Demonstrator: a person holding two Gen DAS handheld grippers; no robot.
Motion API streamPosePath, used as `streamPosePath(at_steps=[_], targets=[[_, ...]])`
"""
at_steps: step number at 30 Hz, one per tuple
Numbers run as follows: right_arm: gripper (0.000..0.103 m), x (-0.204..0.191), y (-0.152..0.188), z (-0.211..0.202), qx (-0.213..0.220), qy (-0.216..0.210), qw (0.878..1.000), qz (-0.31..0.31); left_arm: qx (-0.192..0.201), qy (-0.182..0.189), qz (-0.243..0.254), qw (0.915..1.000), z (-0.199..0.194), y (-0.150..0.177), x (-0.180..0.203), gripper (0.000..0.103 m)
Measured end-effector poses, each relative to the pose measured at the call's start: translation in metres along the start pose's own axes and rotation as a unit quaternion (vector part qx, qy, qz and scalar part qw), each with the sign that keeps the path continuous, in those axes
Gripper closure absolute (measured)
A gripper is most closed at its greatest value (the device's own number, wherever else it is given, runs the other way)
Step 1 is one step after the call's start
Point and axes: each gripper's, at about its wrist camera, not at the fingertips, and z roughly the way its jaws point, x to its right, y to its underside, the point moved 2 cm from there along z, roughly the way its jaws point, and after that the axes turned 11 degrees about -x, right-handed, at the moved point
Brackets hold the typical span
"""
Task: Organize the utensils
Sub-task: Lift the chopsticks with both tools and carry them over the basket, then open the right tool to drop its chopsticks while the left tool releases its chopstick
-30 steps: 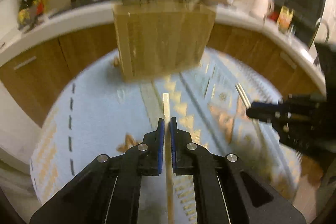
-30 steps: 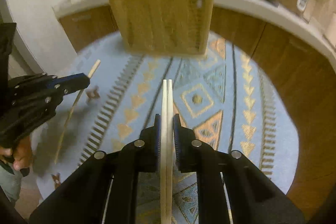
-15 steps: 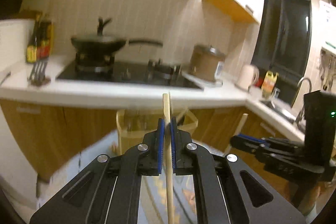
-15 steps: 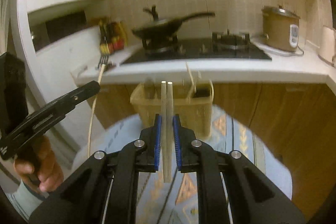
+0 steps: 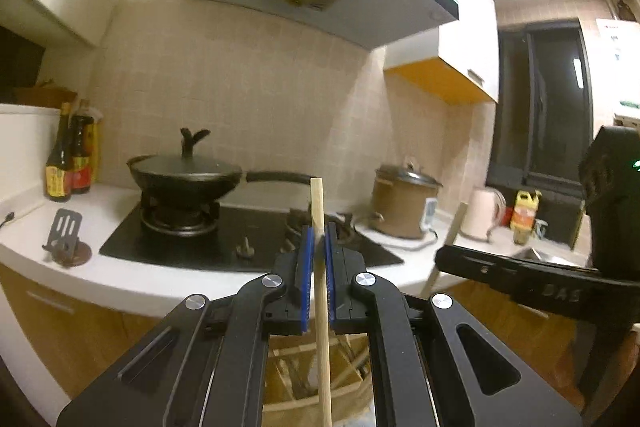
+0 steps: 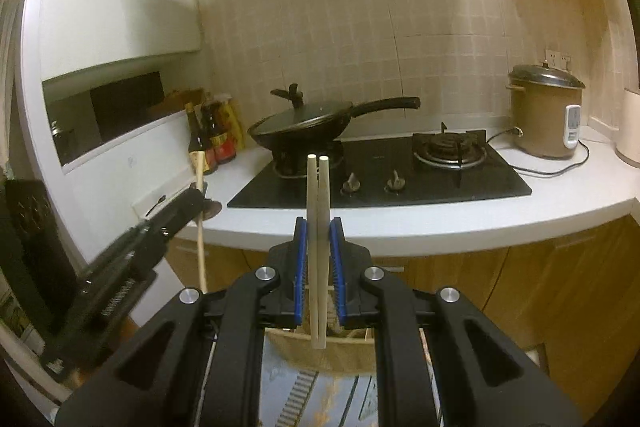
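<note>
Chopsticks up: left gripper (image 5: 316, 247) jaws pinching single pale wooden chopstick (image 5: 322, 307); right gripper (image 6: 318, 243) jaws clamping cream chopstick pair (image 6: 318, 247), upright before white bench (image 6: 420, 223).

Readable marks: one

Raised letters, seemingly "DAS", on the right gripper's (image 5: 520, 279) side; bottle labels (image 5: 58, 179) too blurred.

Black grippers with blue pads (image 5: 307, 267), and pale tan wood on the chopstick (image 5: 320, 267). The paired chopsticks (image 6: 318, 227) look creamier. Black wok (image 6: 304, 127) on a black hob (image 6: 400, 187), white counter (image 6: 440, 223), beige tiles (image 6: 400, 27), orange-brown cabinets (image 6: 560, 287), and a brown cooker (image 6: 544, 119).
</note>
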Motion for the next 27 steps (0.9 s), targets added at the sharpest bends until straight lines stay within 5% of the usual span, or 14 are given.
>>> streamPosePath(at_steps=[17,27], targets=[[0.093,-0.018,-0.004,0.073,-0.012,0.076,0.995,-0.065,0.057,-0.107,-0.023,0.9924,0.069,0.019,-0.052,0.099],[0.093,-0.019,0.014,0.096,-0.035,0.089,0.993,-0.072,0.023,-0.088,-0.032,0.9953,0.077,0.04,-0.071,0.098]])
